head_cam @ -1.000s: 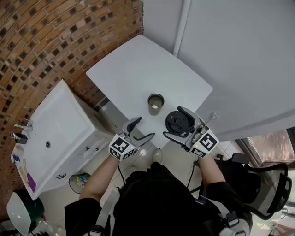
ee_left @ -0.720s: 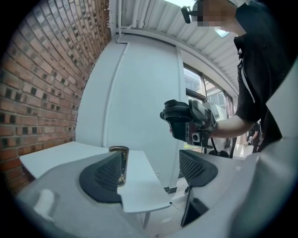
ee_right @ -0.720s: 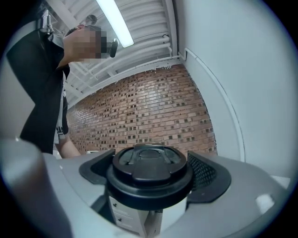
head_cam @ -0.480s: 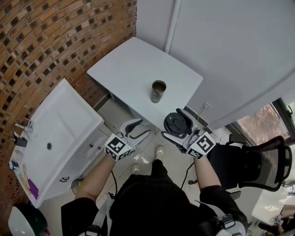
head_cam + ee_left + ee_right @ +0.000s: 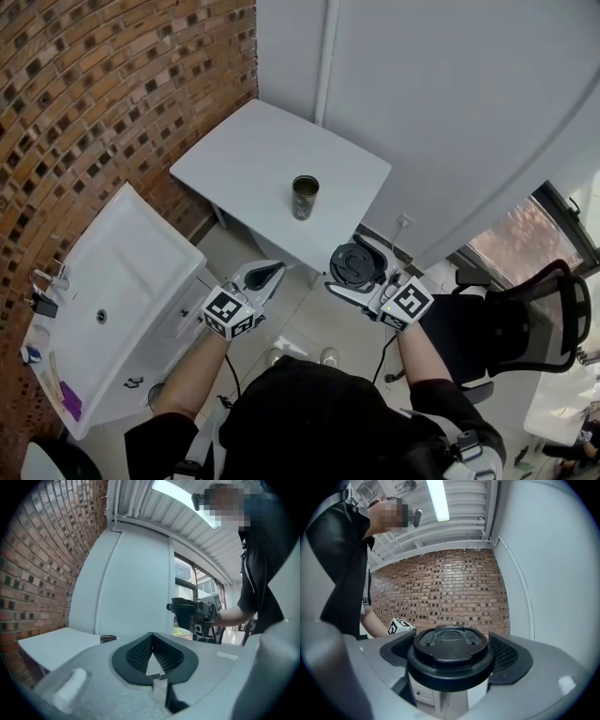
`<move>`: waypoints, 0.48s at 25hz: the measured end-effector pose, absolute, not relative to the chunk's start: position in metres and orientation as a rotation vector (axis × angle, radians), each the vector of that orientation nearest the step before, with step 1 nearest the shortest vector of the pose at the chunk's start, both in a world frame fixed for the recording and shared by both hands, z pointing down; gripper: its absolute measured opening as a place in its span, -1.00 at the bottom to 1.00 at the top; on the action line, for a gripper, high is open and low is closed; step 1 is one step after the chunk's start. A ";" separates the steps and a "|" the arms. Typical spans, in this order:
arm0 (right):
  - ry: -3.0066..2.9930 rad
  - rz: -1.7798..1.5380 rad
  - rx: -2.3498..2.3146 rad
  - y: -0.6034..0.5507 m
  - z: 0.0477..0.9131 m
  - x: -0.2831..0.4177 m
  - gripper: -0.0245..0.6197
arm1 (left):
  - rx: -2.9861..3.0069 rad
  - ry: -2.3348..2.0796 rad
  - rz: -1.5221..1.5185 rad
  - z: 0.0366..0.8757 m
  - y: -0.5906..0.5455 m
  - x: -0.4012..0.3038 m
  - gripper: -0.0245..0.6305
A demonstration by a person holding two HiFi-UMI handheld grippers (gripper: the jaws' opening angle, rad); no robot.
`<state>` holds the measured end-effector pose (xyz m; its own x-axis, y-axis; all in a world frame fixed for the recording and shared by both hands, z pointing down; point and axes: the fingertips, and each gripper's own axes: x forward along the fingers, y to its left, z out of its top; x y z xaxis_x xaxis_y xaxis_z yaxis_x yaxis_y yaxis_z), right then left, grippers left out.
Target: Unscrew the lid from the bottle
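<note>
Lid (image 5: 450, 656) sits clamped between right gripper (image 5: 349, 267) jaws; left gripper (image 5: 270, 271) just snapped shut, empty. Bottle (image 5: 304, 198) stands ahead, probably open-topped.

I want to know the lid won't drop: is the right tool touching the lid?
Touching. The right gripper view shows the black lid clamped between the right tool's pads, with contact on both sides.

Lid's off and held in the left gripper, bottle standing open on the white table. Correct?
No: the lid is clamped in the right gripper, as the right gripper view shows. The left gripper has just closed its jaws on nothing. The bottle does stand open on the white table.
</note>
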<state>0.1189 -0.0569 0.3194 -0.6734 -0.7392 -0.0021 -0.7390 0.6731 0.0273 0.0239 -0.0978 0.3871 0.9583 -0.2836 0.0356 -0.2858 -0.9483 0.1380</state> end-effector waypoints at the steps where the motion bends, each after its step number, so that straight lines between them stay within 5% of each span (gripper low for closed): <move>1: -2.866 -0.032 1.271 -0.055 0.319 0.124 0.57 | 2.969 -0.440 0.017 0.383 -0.096 0.024 -0.92; 12: -2.923 -0.044 1.273 -0.052 0.296 0.156 0.57 | 3.041 -0.529 -0.061 0.357 -0.099 0.045 -0.92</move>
